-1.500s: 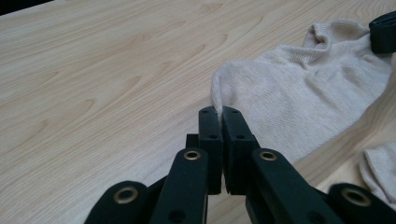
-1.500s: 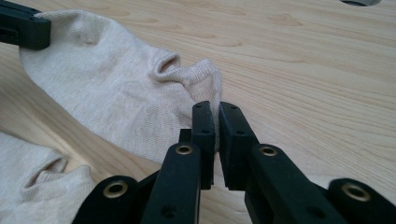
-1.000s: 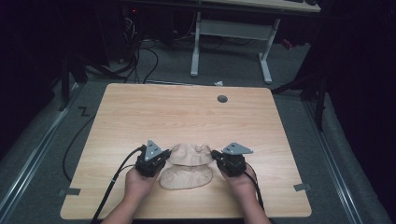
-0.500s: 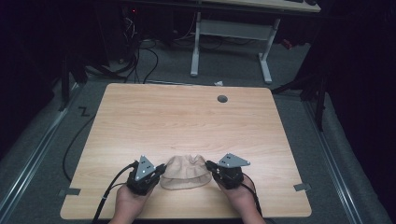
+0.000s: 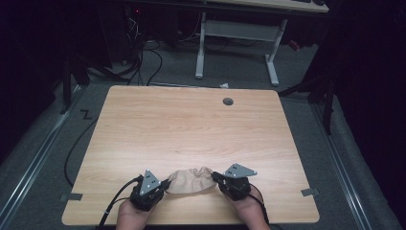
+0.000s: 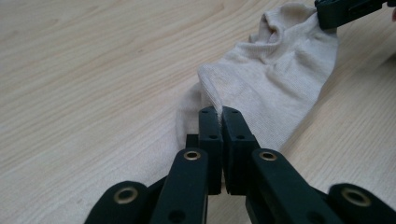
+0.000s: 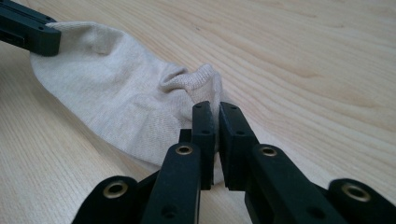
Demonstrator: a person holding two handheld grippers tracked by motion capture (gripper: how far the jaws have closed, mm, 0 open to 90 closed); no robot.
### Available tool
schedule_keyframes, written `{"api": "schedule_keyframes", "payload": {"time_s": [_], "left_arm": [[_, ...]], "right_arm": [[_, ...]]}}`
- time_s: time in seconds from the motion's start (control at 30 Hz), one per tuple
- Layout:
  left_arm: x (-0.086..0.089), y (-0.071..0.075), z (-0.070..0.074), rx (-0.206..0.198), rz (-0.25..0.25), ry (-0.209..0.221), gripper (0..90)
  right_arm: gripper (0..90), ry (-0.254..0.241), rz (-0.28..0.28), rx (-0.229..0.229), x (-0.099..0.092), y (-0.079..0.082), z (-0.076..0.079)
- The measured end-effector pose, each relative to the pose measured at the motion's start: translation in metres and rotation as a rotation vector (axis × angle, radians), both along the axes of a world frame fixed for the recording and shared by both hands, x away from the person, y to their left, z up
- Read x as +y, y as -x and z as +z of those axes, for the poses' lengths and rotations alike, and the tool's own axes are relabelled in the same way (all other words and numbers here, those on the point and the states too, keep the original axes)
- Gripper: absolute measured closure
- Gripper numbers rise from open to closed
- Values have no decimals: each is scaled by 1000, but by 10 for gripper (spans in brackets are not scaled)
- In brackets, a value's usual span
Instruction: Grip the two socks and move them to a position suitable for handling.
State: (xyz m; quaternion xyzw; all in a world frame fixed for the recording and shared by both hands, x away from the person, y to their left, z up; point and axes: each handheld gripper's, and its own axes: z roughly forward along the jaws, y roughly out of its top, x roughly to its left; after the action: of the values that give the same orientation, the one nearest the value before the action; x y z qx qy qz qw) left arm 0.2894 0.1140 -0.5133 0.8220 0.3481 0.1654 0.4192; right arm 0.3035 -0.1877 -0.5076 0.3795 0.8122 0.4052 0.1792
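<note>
Left gripper view looks along two black jaws pressed together on a pinch of pale beige sock point(image 6: 275, 79), a thin ribbed knit that bunches into soft folds at its far end. From the left gripper point(image 6: 219, 112) the fabric runs ahead and to the right, lying on the light wooden table point(image 6: 93, 70), and at its far end the tips of the other gripper grip it. In the right gripper view the right gripper point(image 7: 216, 108) is likewise clamped on the sock point(image 7: 102, 102), here at a puckered, rolled edge just beyond its jaws; the cloth spreads ahead and to the left of it, where the opposite gripper's black tips hold the far corner.

From the high view the sock point(image 5: 191, 181) hangs slack as a short span between the left gripper point(image 5: 165, 185) and the right gripper point(image 5: 216, 178), each held in a hand coming in from the bottom of the picture. Both grippers sit close to the table's point(image 5: 191, 124) near edge. Beyond them the wood lies bare up to a small round hole point(image 5: 228, 101) near the far edge, with wide room to either side. Past the table are grey floor, cables and white desk legs point(image 5: 237, 48).
</note>
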Motion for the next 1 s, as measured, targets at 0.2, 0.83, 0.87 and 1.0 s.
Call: {"api": "schedule_keyframes", "payload": {"time_s": [0.2, 0.83, 0.87, 1.0], "left_arm": [[0, -4, -11, 28, 24, -47, 874], [-7, -32, -15, 14, 57, -108, 851], [-7, -32, -15, 13, 61, -105, 843], [-5, -32, -14, 17, 68, -85, 775]], "right_arm": [[858, 39, 1, 28, 2, -3, -9], [847, 84, -23, 54, 8, -12, -19], [842, 82, -26, 57, 8, -12, -19], [800, 67, -15, 48, 7, -12, -18]]}}
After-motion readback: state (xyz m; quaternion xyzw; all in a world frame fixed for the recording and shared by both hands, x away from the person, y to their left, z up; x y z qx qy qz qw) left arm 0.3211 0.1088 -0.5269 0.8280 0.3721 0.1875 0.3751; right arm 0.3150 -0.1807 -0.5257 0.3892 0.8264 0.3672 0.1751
